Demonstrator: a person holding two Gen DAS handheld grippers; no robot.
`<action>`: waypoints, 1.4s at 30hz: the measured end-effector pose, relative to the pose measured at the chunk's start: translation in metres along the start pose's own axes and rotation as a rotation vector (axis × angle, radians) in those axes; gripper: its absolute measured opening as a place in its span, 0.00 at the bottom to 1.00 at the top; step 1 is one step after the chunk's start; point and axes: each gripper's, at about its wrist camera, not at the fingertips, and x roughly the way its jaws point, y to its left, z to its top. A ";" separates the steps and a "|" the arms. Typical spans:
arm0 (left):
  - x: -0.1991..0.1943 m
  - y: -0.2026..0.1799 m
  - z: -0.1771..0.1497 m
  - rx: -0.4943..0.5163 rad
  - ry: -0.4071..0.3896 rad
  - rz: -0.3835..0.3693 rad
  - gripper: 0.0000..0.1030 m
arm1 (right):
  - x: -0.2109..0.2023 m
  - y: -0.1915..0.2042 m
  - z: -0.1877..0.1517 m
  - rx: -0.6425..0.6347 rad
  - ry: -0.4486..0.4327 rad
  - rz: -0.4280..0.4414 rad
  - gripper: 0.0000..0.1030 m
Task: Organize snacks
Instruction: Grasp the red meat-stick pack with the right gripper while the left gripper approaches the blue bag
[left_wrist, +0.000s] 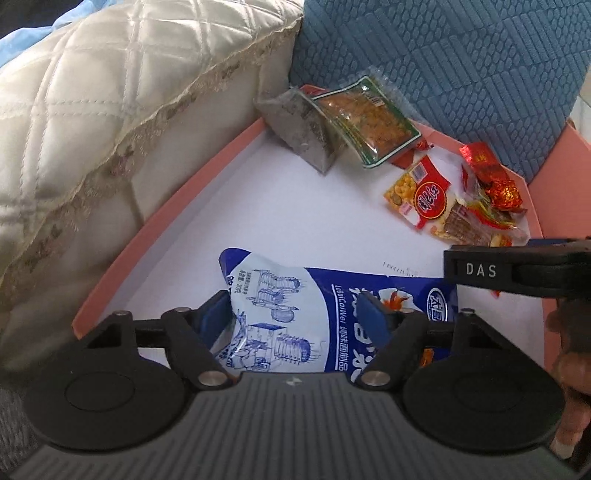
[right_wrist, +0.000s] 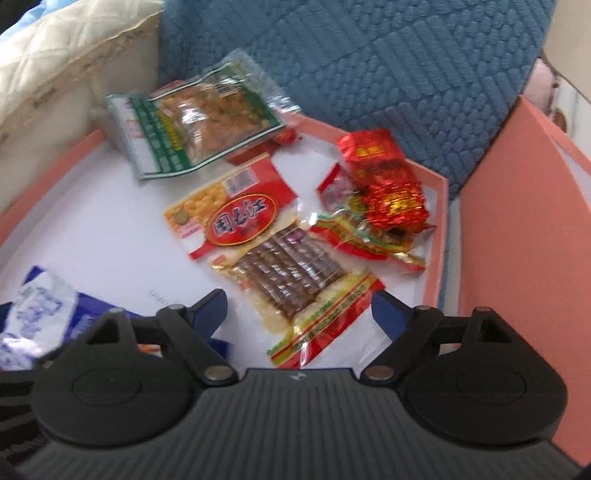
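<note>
A pink-rimmed tray (left_wrist: 166, 218) with a white floor holds the snacks. A blue and white snack bag (left_wrist: 332, 295) lies at its near end, and my left gripper (left_wrist: 295, 317) stands open astride it, the left pad beside the bag's crumpled edge. In the right wrist view my right gripper (right_wrist: 299, 310) is open just above a clear pack of brown bars (right_wrist: 295, 277), with nothing pressed between the pads. Beyond it lie a red and yellow pack (right_wrist: 236, 210), red foil packets (right_wrist: 388, 184) and a green-edged pack (right_wrist: 199, 125). The blue bag (right_wrist: 37, 314) shows at the left.
A grey pouch (left_wrist: 299, 125) leans in the tray's far corner. A quilted cream cushion (left_wrist: 92, 110) borders the left side, a blue textured cushion (left_wrist: 443, 74) the back. A pink upright panel (right_wrist: 517, 258) stands right of the tray. A hand (left_wrist: 569, 350) shows at the right edge.
</note>
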 end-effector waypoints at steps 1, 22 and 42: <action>0.000 0.000 0.001 0.003 -0.001 -0.005 0.72 | 0.000 0.001 0.001 -0.013 -0.010 -0.043 0.84; 0.027 -0.010 0.039 -0.019 0.002 -0.113 0.30 | -0.008 -0.011 0.024 0.014 -0.135 -0.044 0.60; 0.071 -0.024 0.071 -0.021 0.075 -0.237 0.26 | 0.009 -0.019 0.060 -0.012 -0.161 0.009 0.31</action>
